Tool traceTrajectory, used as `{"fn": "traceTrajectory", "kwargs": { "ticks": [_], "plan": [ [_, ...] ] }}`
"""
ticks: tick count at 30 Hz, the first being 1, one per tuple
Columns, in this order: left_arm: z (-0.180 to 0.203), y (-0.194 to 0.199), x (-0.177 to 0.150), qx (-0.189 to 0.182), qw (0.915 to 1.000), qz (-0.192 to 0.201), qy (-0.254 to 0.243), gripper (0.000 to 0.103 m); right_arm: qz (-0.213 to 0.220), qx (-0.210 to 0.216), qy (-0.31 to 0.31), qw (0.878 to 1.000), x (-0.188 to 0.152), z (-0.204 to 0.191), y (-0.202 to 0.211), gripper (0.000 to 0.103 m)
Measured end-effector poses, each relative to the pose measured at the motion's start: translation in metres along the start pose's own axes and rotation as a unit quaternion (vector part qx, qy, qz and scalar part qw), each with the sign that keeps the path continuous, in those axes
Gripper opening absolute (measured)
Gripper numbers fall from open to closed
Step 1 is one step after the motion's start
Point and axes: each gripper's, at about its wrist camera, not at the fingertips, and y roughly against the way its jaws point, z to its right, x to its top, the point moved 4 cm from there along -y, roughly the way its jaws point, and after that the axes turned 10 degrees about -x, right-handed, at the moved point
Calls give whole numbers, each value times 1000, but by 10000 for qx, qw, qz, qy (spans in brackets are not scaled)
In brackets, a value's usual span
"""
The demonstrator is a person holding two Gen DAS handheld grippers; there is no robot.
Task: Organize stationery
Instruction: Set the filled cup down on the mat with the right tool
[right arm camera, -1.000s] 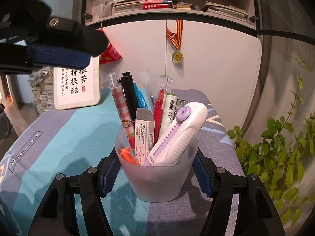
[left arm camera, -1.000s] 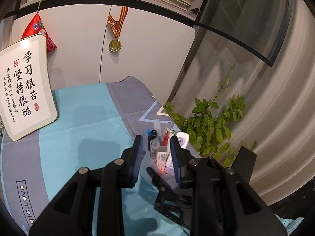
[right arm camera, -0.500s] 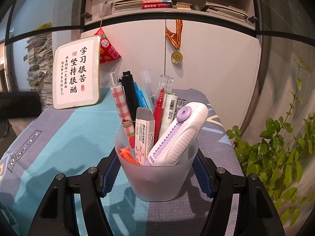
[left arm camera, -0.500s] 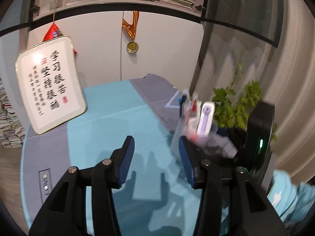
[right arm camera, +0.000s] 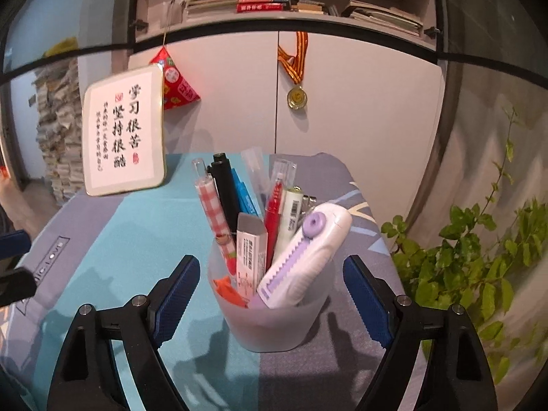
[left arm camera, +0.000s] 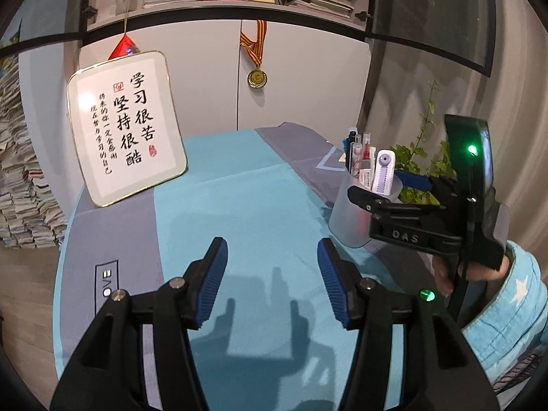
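A frosted plastic cup [right arm camera: 274,322] stands upright on the table and holds several pens, a boxed eraser [right arm camera: 251,250] and a white and purple correction tape [right arm camera: 304,260]. My right gripper [right arm camera: 270,294] is open, its pads on either side of the cup and apart from it. In the left wrist view the cup [left arm camera: 346,219] stands at the right with the right gripper around it. My left gripper [left arm camera: 272,281] is open and empty above the blue cloth, left of the cup.
A framed calligraphy board [left arm camera: 126,126] leans at the table's back left. A green plant [right arm camera: 479,260] stands past the table's right edge. White cabinet doors with a medal [left arm camera: 257,77] stand behind. Stacked papers [left arm camera: 17,188] are at the left.
My right gripper has opened and let go of the cup, which now stands on the table. My left gripper has pulled back to the left and opened wider.
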Motion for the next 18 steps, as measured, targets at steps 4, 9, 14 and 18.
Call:
{"fn": "traceTrajectory", "kwargs": {
  "ticks": [4,9,14,18],
  "plan": [
    [-5,4,-4,14,10000,37,42,53,-157,-197,151,9996,5,-5,-4,72],
    [-10,8,-8,-25,9999,96,137,54,-383,-199,99,9990,8,-3,-7,70],
    [-19,11,-11,-28,9996,158,220,54,-284,-111,-176,9994,12,-6,-5,69],
    [-32,16,-15,55,9991,195,361,54,-56,-164,2,9998,29,-25,-4,69]
  ]
}}
